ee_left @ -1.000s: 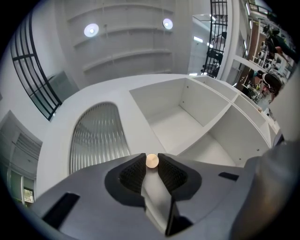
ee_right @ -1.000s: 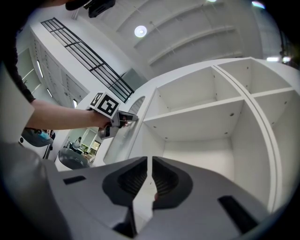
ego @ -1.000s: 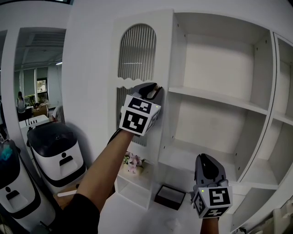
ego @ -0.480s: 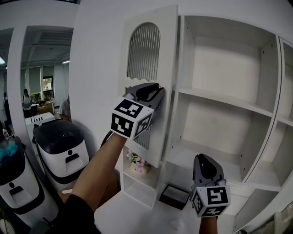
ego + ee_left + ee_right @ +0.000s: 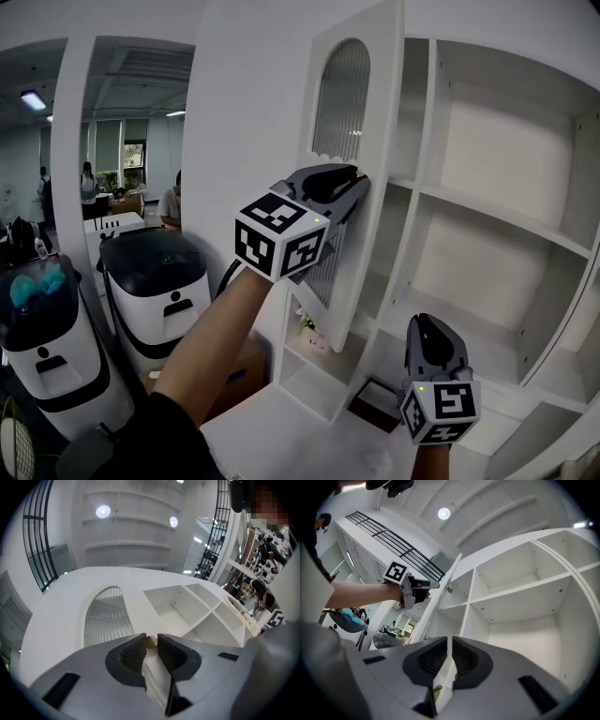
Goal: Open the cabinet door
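The white cabinet door point(image 5: 380, 122) with an arched ribbed pane point(image 5: 339, 103) stands swung out from the cabinet, nearly edge-on in the head view. My left gripper point(image 5: 354, 185) is shut on the door's small round knob point(image 5: 151, 641), which sits between the pads point(image 5: 133, 651) in the left gripper view. The right gripper view shows the same grip from the side, with the left gripper point(image 5: 423, 590) at the door edge point(image 5: 440, 602). My right gripper point(image 5: 429, 328) hangs lower, in front of the bottom shelves, shut with nothing in it point(image 5: 450, 656).
Open white shelves point(image 5: 487, 216) fill the cabinet to the right of the door. A small bunch of flowers point(image 5: 314, 333) and a dark box point(image 5: 380, 403) sit low down. Two white wheeled machines point(image 5: 150, 281) point(image 5: 47, 347) stand at the left; people sit in the room beyond.
The door has swung further out from the cabinet, with my left gripper following it on the knob. The right gripper stays low, shifted only slightly.
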A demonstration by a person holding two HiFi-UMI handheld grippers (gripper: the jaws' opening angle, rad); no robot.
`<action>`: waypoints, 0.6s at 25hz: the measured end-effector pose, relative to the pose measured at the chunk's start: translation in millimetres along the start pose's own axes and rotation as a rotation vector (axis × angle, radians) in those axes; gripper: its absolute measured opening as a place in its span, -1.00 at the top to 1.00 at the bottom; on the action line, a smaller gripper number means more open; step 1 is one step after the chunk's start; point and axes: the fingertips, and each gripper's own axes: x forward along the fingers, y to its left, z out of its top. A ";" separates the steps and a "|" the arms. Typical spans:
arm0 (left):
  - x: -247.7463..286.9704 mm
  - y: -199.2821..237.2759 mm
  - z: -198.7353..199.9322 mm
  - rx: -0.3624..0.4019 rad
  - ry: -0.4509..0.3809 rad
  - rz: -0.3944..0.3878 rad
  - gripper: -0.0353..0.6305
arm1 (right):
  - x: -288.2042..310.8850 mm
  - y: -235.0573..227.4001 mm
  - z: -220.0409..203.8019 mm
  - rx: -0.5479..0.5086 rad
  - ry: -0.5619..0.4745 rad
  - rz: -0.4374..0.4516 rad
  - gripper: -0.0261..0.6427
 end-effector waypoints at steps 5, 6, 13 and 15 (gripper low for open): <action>-27.1 11.4 9.5 -0.021 -0.024 -0.023 0.65 | 7.9 22.2 4.3 -0.002 -0.008 0.041 0.79; -32.4 14.2 11.4 -0.027 -0.031 -0.030 0.65 | 9.3 25.8 5.3 -0.003 -0.008 0.048 0.79; -68.4 35.0 21.9 -0.017 -0.064 -0.079 0.65 | 20.0 40.8 7.7 0.002 -0.013 0.078 0.79; -81.2 42.8 25.1 -0.011 -0.070 -0.078 0.65 | 24.6 49.3 7.2 0.005 -0.014 0.090 0.79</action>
